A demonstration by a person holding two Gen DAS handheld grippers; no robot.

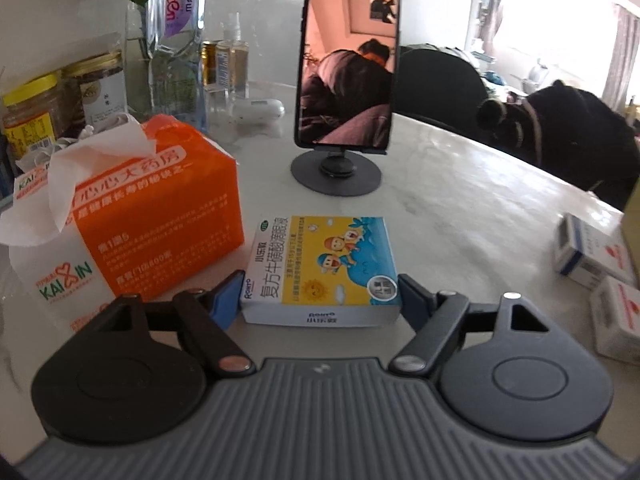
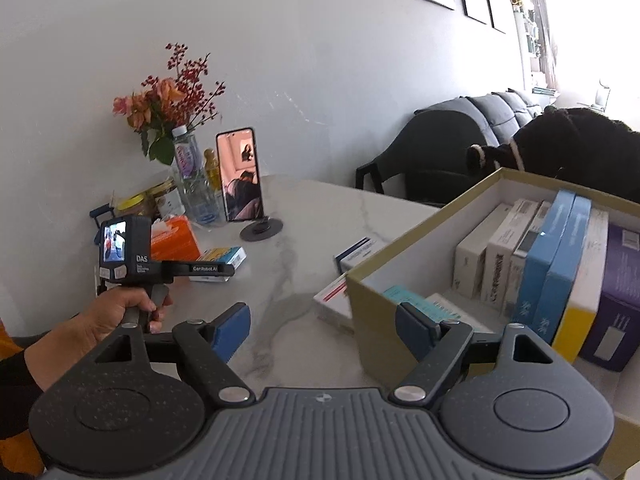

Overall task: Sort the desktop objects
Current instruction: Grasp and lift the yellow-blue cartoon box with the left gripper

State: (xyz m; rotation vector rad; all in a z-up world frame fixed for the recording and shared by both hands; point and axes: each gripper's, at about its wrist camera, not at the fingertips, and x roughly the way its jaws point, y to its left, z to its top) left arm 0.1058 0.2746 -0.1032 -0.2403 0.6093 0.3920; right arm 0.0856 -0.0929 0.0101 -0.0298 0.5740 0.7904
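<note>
A yellow and blue eye-drop box point(image 1: 324, 264) lies flat on the marble table point(image 1: 460, 184), between the blue pads of my left gripper point(image 1: 320, 300). Both pads touch its short sides. In the right wrist view a hand point(image 2: 120, 312) holds that left gripper point(image 2: 216, 269) at the same box point(image 2: 224, 258). My right gripper point(image 2: 324, 320) is open and holds nothing. It hovers at the near corner of an olive cardboard box point(image 2: 372, 320) that holds several upright medicine boxes point(image 2: 560, 260). Two loose medicine boxes point(image 2: 358, 250) point(image 2: 332, 304) lie just left of the cardboard box.
An orange tissue box point(image 1: 160, 208) stands just left of the eye-drop box. A phone on a round stand point(image 1: 348, 60) is behind it. Jars point(image 1: 32, 120), a water bottle point(image 1: 180, 0) and flowers point(image 2: 172, 100) line the wall. Dark chairs point(image 2: 432, 152) stand beyond the table edge.
</note>
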